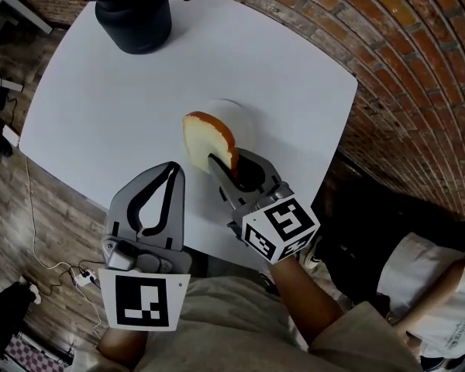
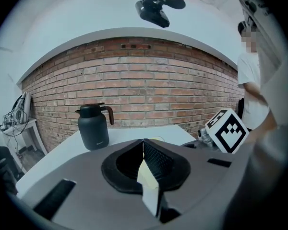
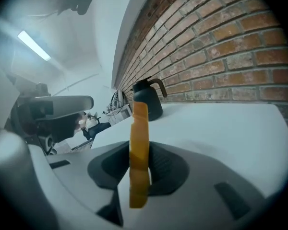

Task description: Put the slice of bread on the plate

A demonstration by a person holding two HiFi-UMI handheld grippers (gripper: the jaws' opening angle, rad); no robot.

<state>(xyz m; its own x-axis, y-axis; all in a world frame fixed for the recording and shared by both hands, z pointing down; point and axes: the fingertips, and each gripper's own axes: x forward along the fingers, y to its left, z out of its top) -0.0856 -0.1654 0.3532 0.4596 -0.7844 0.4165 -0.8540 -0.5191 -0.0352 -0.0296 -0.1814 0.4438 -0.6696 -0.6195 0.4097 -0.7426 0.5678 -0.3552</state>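
Note:
My right gripper (image 1: 221,169) is shut on a slice of bread (image 1: 209,139) with a brown crust. The slice stands on edge, a little above the white table (image 1: 101,115). Just behind it lies a white plate (image 1: 239,117), faint against the tabletop. In the right gripper view the bread (image 3: 139,123) rises upright from between the jaws of the right gripper (image 3: 140,150). My left gripper (image 1: 173,169) hovers to the left of the bread over the table's near edge, shut with nothing in it. In its own view the left gripper (image 2: 143,146) has its jaws pressed together.
A black kettle (image 1: 133,10) stands at the table's far left corner, also in the kettle (image 2: 93,126) and kettle (image 3: 146,99) gripper views. A brick wall (image 1: 418,68) runs along the right. A seated person's clothing (image 1: 442,285) shows at the lower right.

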